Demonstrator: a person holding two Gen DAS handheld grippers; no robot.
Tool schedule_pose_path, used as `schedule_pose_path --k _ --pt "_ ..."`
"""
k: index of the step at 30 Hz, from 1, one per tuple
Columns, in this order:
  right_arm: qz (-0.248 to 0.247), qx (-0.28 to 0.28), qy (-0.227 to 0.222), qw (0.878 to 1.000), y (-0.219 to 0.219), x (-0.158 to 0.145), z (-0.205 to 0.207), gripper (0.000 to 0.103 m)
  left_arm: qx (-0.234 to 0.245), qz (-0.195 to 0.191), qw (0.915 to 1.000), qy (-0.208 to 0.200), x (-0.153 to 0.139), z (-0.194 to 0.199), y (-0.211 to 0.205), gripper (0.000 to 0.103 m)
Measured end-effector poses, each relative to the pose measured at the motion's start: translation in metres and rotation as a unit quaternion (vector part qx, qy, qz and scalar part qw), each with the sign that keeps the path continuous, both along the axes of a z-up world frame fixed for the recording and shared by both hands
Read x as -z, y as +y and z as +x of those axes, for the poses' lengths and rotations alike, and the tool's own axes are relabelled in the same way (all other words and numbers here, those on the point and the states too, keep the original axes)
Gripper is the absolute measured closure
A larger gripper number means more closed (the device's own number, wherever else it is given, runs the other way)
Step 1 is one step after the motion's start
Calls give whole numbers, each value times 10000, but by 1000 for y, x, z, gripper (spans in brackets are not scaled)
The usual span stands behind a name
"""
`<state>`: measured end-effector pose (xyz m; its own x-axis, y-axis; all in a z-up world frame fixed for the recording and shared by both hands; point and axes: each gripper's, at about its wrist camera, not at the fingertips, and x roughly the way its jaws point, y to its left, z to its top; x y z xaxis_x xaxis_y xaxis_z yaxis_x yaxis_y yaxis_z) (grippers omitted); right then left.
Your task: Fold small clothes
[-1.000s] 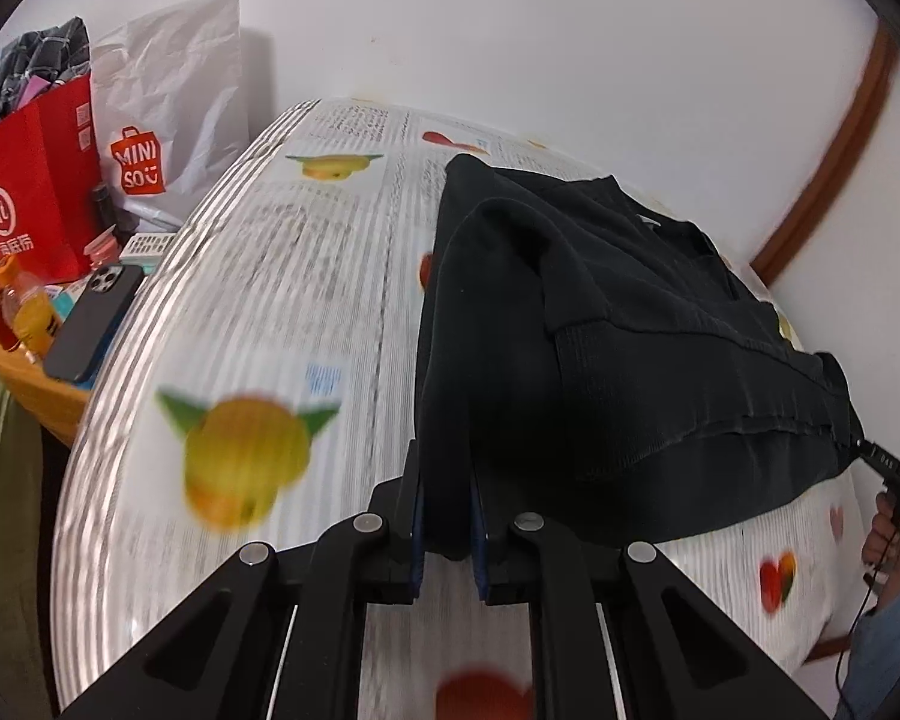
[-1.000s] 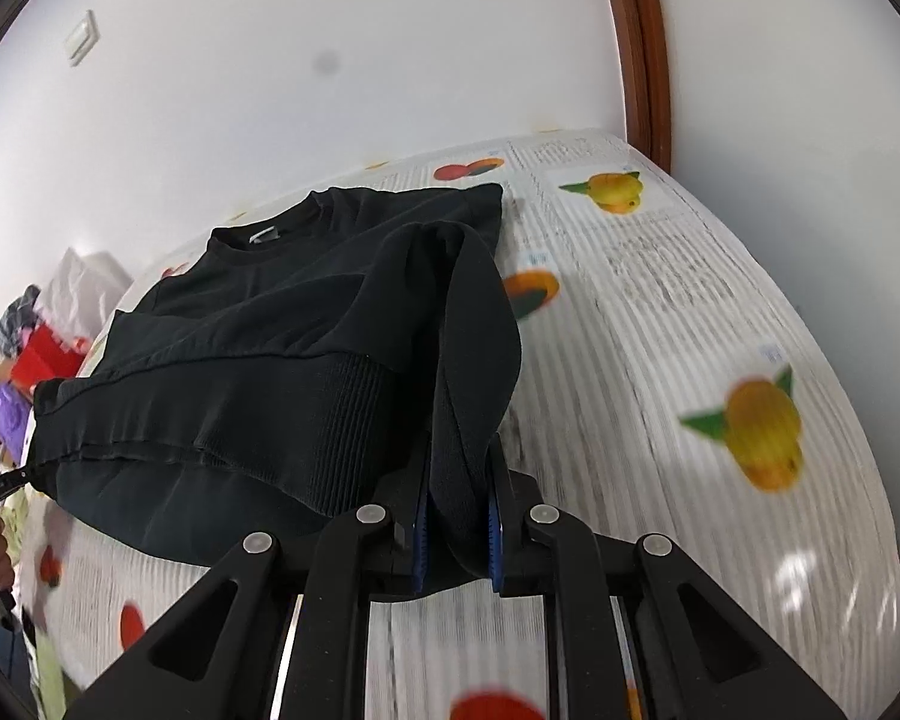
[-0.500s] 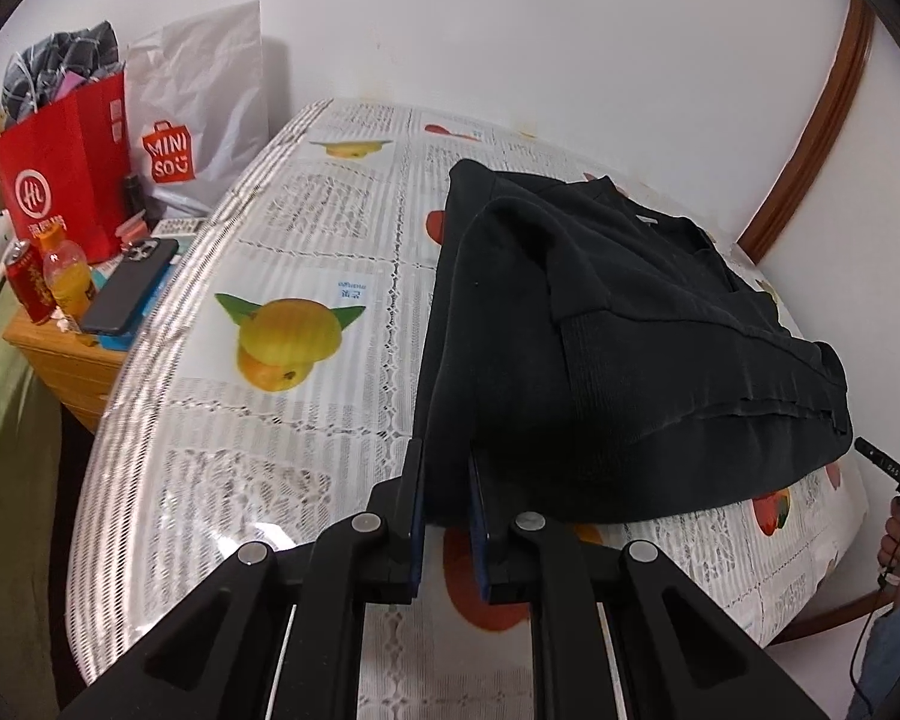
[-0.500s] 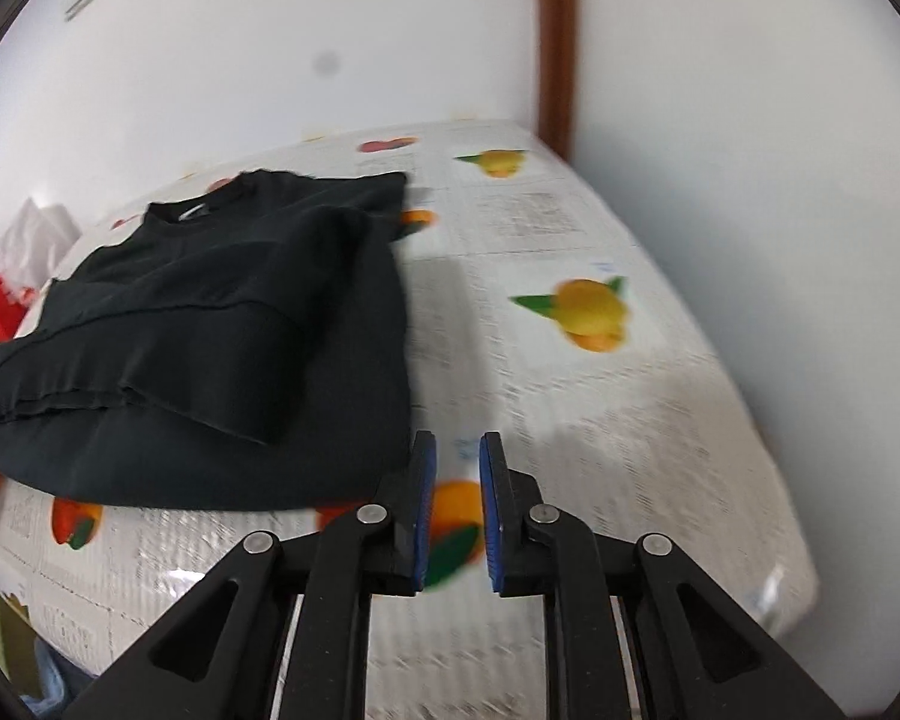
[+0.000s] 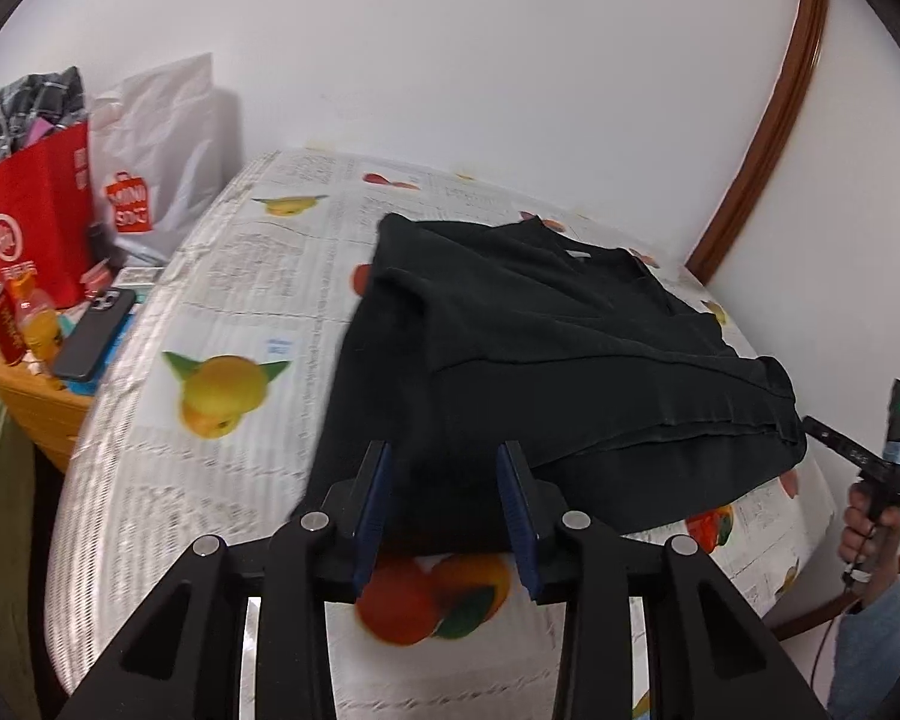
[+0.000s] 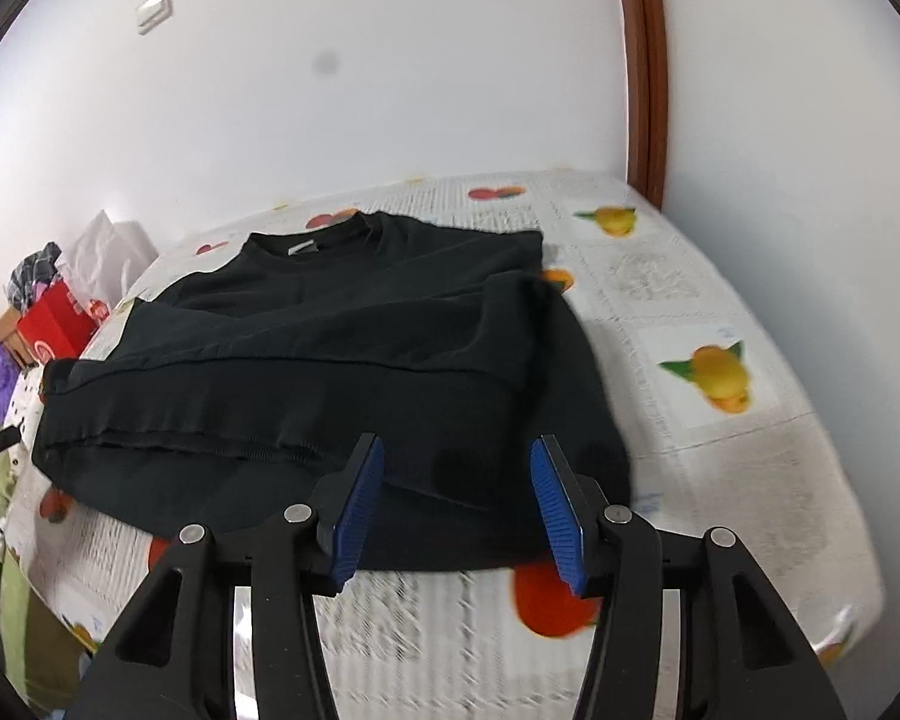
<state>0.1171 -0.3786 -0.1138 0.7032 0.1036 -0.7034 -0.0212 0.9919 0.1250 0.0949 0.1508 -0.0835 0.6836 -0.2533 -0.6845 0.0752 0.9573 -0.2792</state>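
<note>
We saw the black sweater [image 6: 330, 372] lying part-folded near the front edge of the bed [image 6: 720, 480], and with our left claw [image 5: 444, 504] and right claw [image 6: 456, 504] both opening empty above its hem, the loose fold risked slumping open.

Both grippers let go of the black sweatshirt

A second ago the left gripper [image 5: 444, 504] and right gripper [image 6: 456, 507] each pinched a raised edge of the black long-sleeved cotton sweatshirt [image 5: 546, 372]; now both sets of jaws are opening with no cloth pressed between the blue pads, and the sweatshirt's near hem has dropped flat onto the fruit-printed white bedspread [image 5: 228, 276], folded in half.
</note>
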Motion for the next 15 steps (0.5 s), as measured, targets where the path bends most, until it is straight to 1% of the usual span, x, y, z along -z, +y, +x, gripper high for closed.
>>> schedule_pose_path --k 3,5,8,10,12,13,14,15 --pt "231 99 84 9996 2 10 15 52 62 -89 9999 82 5 16 -7 69" --pt "332 285 167 9989 -1 16 25 52 87 -159 9997 186 10 28 -10 69" --pt "665 451 259 9964 -8 23 42 53 120 -216 9990 380 18 47 -14 69" --pt "783 493 251 9954 -10 24 47 61 135 -253 9986 446 22 58 -15 69" --pt "784 475 219 9955 -6 22 53 81 116 -311 9982 499 25 67 -17 69" --pt "710 441 203 9963 -4 20 56 87 111 -339 9981 497 24 70 -19 69" --pt "640 338 160 9973 -1 17 58 91 127 -325 9983 467 22 71 -20 72" --pt "598 262 110 9978 1 14 58 92 148 -267 9989 367 18 71 -23 79"
